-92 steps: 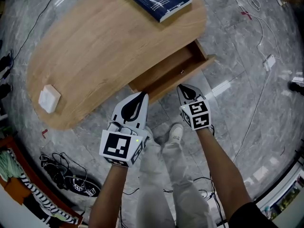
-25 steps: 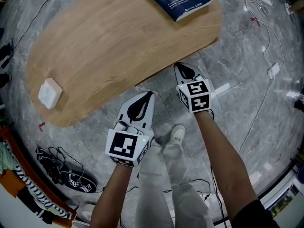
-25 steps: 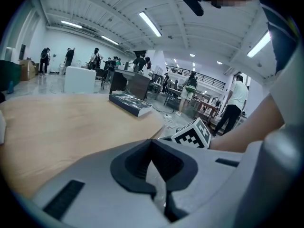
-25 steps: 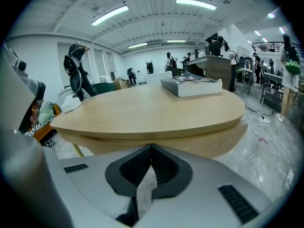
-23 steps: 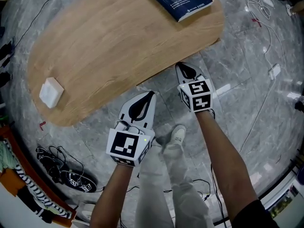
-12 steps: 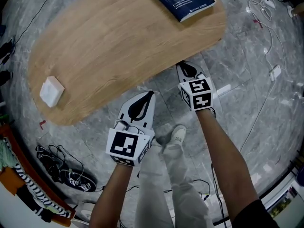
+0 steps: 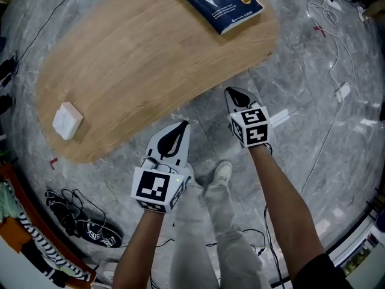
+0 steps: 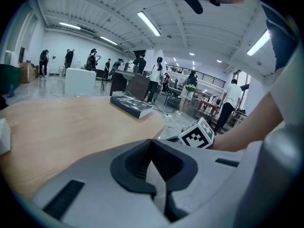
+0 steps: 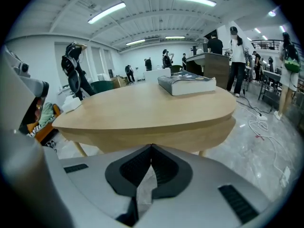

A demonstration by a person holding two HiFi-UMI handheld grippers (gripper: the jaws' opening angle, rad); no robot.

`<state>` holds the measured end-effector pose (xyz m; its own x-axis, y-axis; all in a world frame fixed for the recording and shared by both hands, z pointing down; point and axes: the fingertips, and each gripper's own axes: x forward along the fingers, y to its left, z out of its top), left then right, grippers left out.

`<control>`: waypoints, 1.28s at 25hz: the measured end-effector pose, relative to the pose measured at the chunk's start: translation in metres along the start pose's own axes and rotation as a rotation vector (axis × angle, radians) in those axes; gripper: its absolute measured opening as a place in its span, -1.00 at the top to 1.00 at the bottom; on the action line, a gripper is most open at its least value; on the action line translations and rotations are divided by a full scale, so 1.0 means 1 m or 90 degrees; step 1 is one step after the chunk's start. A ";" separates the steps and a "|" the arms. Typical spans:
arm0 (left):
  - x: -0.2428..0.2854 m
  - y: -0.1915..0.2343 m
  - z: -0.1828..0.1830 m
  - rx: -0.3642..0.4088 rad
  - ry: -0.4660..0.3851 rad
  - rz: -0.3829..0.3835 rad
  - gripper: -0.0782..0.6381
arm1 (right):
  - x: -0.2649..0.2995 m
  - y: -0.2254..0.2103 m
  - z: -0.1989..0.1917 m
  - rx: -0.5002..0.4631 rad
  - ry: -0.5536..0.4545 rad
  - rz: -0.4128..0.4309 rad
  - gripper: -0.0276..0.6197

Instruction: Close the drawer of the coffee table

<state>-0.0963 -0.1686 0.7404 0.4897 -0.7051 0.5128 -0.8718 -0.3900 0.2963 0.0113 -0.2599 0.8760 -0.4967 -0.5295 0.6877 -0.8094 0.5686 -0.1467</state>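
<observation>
Forward, left tongs; right tongs; tips together

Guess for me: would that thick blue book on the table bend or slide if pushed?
The book looks thick and lies flat, so it would probably stay stiff and feel heavy. Its cover looks glossy and the coffee table top smooth, so a push would likely slide it, not tip it.
</observation>
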 end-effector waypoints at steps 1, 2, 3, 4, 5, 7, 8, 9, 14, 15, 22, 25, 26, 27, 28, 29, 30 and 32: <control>-0.003 0.000 0.002 0.000 0.000 0.002 0.78 | -0.005 0.001 0.002 0.003 -0.002 0.001 0.88; -0.005 0.000 0.005 -0.001 -0.001 0.004 0.78 | -0.010 0.002 0.005 0.003 -0.004 0.002 0.88; -0.008 -0.001 0.008 -0.003 -0.002 0.006 0.78 | -0.016 0.003 0.007 0.000 -0.005 0.003 0.88; -0.011 -0.002 0.011 -0.004 -0.003 0.008 0.77 | -0.021 0.006 0.010 -0.004 -0.006 0.006 0.88; -0.014 -0.003 0.014 -0.006 -0.004 0.010 0.78 | -0.026 0.010 0.013 -0.009 -0.008 0.011 0.88; -0.019 -0.005 0.023 -0.005 -0.007 0.013 0.77 | -0.036 0.018 0.022 -0.018 -0.015 0.023 0.88; -0.022 -0.007 0.028 -0.004 -0.009 0.014 0.77 | -0.041 0.021 0.027 -0.022 -0.019 0.027 0.88; -0.024 -0.008 0.033 -0.003 -0.012 0.014 0.78 | -0.047 0.024 0.031 -0.026 -0.022 0.029 0.88; -0.038 -0.013 0.058 -0.002 -0.031 0.021 0.77 | -0.076 0.035 0.047 -0.025 -0.034 0.038 0.88; -0.040 -0.013 0.063 -0.002 -0.036 0.023 0.77 | -0.080 0.037 0.052 -0.023 -0.037 0.038 0.88; -0.065 -0.024 0.093 -0.015 -0.053 0.038 0.77 | -0.132 0.057 0.092 -0.002 -0.082 0.055 0.88; -0.076 -0.031 0.105 -0.017 -0.058 0.040 0.78 | -0.156 0.064 0.117 -0.004 -0.108 0.059 0.88; -0.080 -0.033 0.110 -0.016 -0.061 0.040 0.78 | -0.164 0.066 0.126 -0.004 -0.118 0.060 0.88; -0.084 -0.035 0.117 -0.014 -0.063 0.039 0.78 | -0.173 0.069 0.135 -0.005 -0.127 0.060 0.88; -0.089 -0.039 0.123 -0.011 -0.067 0.037 0.78 | -0.182 0.072 0.145 -0.006 -0.136 0.060 0.88; -0.095 -0.042 0.131 -0.008 -0.070 0.035 0.78 | -0.192 0.076 0.155 -0.008 -0.146 0.059 0.88; -0.100 -0.045 0.139 -0.005 -0.074 0.033 0.78 | -0.202 0.079 0.166 -0.008 -0.158 0.059 0.88; -0.109 -0.051 0.156 0.002 -0.083 0.030 0.77 | -0.223 0.085 0.187 -0.005 -0.184 0.062 0.88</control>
<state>-0.1061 -0.1641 0.5441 0.4426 -0.7937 0.4173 -0.8943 -0.3561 0.2710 -0.0053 -0.2117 0.5771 -0.6411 -0.6293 0.4393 -0.7519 0.6299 -0.1948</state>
